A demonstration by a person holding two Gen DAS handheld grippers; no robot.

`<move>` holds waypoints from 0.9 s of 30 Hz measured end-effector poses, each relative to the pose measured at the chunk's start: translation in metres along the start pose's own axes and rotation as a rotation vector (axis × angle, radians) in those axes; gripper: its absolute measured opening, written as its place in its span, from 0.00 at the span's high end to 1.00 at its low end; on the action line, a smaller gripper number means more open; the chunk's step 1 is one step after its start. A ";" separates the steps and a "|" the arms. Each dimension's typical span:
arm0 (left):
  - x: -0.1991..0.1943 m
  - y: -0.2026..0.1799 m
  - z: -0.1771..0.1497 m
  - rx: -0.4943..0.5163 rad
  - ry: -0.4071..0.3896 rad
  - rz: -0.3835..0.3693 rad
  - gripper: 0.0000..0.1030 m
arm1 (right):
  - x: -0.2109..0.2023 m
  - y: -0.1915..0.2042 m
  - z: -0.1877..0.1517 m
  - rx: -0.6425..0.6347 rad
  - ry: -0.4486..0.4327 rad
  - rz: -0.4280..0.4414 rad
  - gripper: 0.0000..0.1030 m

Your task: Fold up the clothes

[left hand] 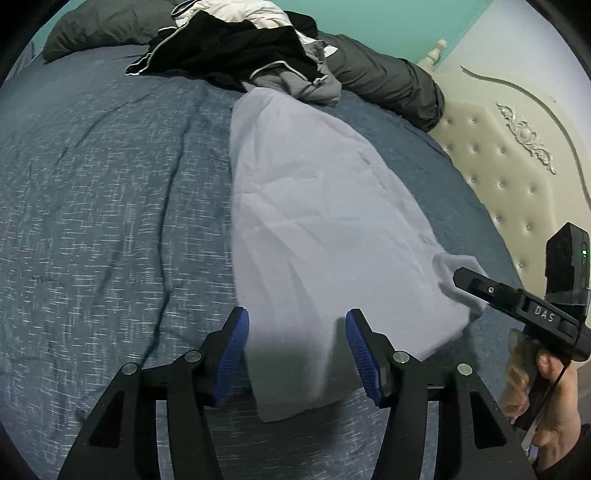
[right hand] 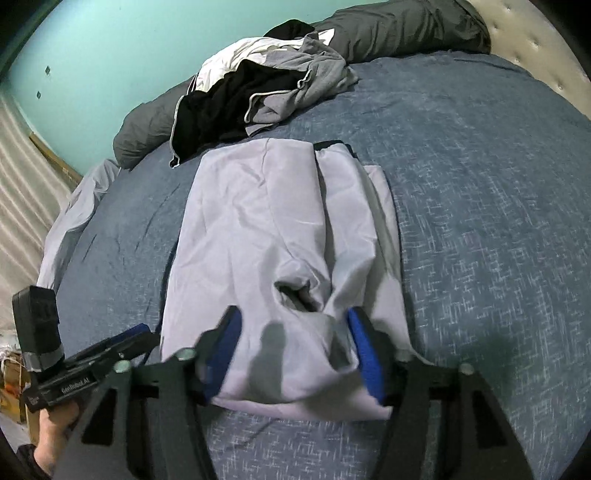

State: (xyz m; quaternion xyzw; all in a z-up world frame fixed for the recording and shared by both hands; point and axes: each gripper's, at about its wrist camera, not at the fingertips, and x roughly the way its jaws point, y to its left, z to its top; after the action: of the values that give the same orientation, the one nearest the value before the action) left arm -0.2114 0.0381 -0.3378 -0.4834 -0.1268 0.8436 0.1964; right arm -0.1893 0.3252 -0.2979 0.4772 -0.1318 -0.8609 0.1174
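**Grippers spread over the pale garment on the bed**

Blue pads sit wide apart on my left gripper [left hand: 297, 354], which hovers above the near end of the light grey garment [left hand: 314, 206] with nothing between the fingers. The cloth runs away from me in a long, narrowing strip, creased across its middle, lying flat on the blue bedspread [left hand: 110, 206].

My right gripper [right hand: 293, 350] is spread as well, its fingers standing to either side of the same garment's near hem [right hand: 295, 398]; the fabric [right hand: 258, 229] passes between them, but I cannot tell whether a pad touches it. Just beyond the fingertips the cloth bunches into a small dark hollow [right hand: 295, 295]. From this side the garment looks folded lengthwise, with a narrower layer showing along its right edge.

In the left wrist view my right hand [left hand: 554, 398] grips the black handle at the lower right, and that gripper's tip lies against the garment's near right corner [left hand: 458, 273]. In the right wrist view my left hand [right hand: 55, 432] shows at the lower left.

Farther off, at the garment's far end, is a heap of black, white and grey clothes [right hand: 258, 85]. Behind it lies a dark grey duvet [right hand: 406, 29] along the teal wall [right hand: 110, 48], beside a cream tufted headboard [left hand: 491, 162].
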 end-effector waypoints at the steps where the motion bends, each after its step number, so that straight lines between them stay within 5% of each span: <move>1: 0.000 0.001 0.000 -0.001 0.001 0.001 0.43 | 0.001 0.000 0.000 -0.009 0.000 -0.009 0.71; 2: 0.000 0.002 0.000 -0.001 0.002 0.002 0.43 | 0.001 -0.001 -0.001 -0.014 -0.001 -0.010 0.82; 5: -0.001 0.002 0.001 0.008 0.000 0.012 0.42 | -0.003 -0.005 0.001 -0.020 -0.006 0.004 0.88; 16: -0.002 -0.006 0.005 0.038 0.003 0.027 0.41 | -0.028 -0.003 -0.004 -0.110 -0.034 -0.047 0.92; 27: 0.032 -0.009 -0.010 0.061 0.085 0.039 0.41 | 0.010 -0.053 -0.036 -0.028 0.062 -0.063 0.92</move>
State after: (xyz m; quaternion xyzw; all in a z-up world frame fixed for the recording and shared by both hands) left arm -0.2151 0.0608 -0.3639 -0.5149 -0.0833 0.8295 0.1997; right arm -0.1680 0.3670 -0.3424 0.5061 -0.1008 -0.8506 0.1008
